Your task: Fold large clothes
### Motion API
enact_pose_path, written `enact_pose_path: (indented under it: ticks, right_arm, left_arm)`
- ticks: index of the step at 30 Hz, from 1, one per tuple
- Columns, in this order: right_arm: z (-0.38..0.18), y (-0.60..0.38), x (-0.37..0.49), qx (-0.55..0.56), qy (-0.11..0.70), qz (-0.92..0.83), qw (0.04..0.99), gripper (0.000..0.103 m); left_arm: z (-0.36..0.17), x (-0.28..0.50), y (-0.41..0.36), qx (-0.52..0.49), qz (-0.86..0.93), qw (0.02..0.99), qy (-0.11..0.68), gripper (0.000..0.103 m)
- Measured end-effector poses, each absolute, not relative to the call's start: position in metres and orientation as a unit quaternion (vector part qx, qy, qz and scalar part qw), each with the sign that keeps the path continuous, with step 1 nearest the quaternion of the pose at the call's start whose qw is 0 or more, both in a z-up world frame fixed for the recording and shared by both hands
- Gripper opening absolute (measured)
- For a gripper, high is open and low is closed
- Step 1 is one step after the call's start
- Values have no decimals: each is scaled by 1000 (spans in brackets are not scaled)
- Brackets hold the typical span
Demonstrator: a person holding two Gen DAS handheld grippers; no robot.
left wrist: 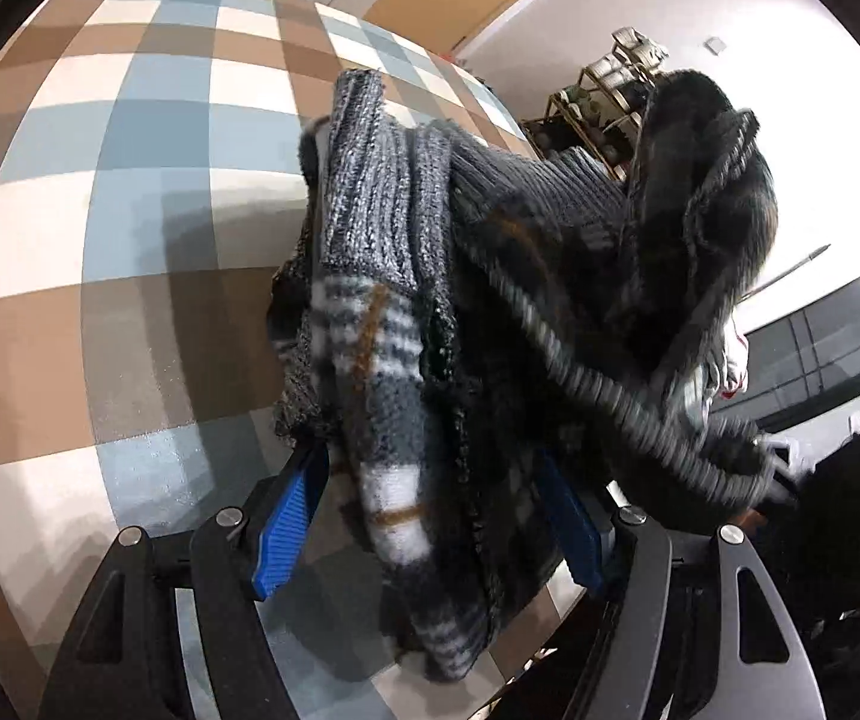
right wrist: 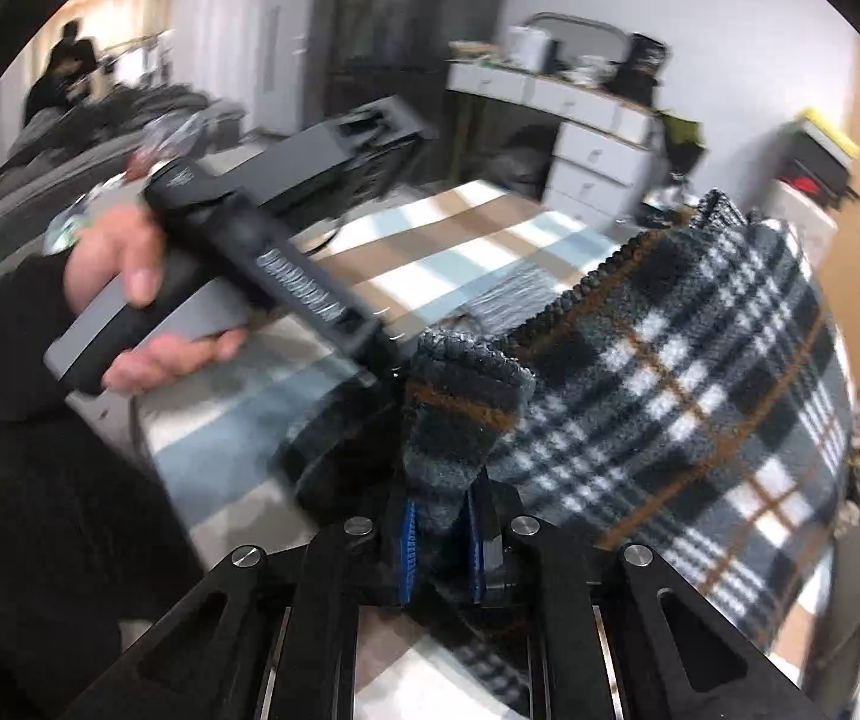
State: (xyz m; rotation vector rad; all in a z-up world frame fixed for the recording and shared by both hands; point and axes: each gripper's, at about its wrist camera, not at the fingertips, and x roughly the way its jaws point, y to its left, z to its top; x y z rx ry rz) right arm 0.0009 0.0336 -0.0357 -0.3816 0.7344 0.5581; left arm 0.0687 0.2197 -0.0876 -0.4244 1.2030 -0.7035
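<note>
Left wrist view first: nearest the lens, two ribbed blue pads [left wrist: 285, 516] of the left gripper [left wrist: 436, 480] stand wide apart, and a thick bunch of plaid garment [left wrist: 393, 360] fills the gap between them, so this one is clamped on fabric. That garment is fuzzy fleece in dark grey, white and thin tan lines, with a chunky ribbed grey knit cuff [left wrist: 369, 180] hanging over the top. One garment, lifted above the checked cloth [left wrist: 99, 210], a smooth cover of tan, pale blue and white squares. Far right, a metal rack [left wrist: 604, 114] stands against the white wall.

Over to the right wrist view: the right gripper [right wrist: 439, 540] has its two blue pads close together, pinching a narrow fold of the same fleece, its scalloped dark edge trim running up and to the right. Plaid spreads wide on the right side, draped across the checked cover. On the left, a bare hand [right wrist: 123, 276] in a black sleeve wraps the other tool's black handle. Farther back stands one white drawer unit [right wrist: 604, 162], blurred.
</note>
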Motion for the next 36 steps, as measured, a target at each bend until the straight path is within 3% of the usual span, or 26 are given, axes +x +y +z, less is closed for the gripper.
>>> enact_pose_path:
  ticks: [6, 12, 14, 19, 23, 24, 25, 28, 36]
  right_arm:
    - [-58, 14, 23, -58, 411, 336, 845, 13]
    - [-71, -4, 20, 4, 404, 370, 837, 14]
    - [-77, -9, 19, 22, 397, 372, 839, 14]
    - [-74, -6, 10, 3, 383, 361, 850, 14]
    - [-77, -2, 12, 11, 374, 353, 858, 14]
    - [-76, 0, 11, 11, 370, 350, 860, 14]
    - [-77, 0, 10, 13, 367, 348, 863, 14]
    - [-71, 3, 5, 23, 350, 349, 869, 14]
    - [-68, 33, 6, 56, 358, 352, 863, 14]
  left_arm:
    - [-67, 64, 232, -197, -303, 776, 518, 66]
    - [5, 44, 243, -247, -375, 791, 415, 71]
    - [20, 47, 212, -212, -394, 787, 424, 79]
    - [23, 62, 152, -115, -390, 771, 491, 79]
    - [10, 70, 148, -111, -362, 768, 517, 78]
    - [9, 72, 151, -125, -355, 765, 523, 59]
    - [7, 72, 157, -136, -350, 758, 533, 32]
    - [9, 75, 167, -157, -348, 756, 533, 27]
    - [24, 80, 158, -106, -323, 759, 556, 25]
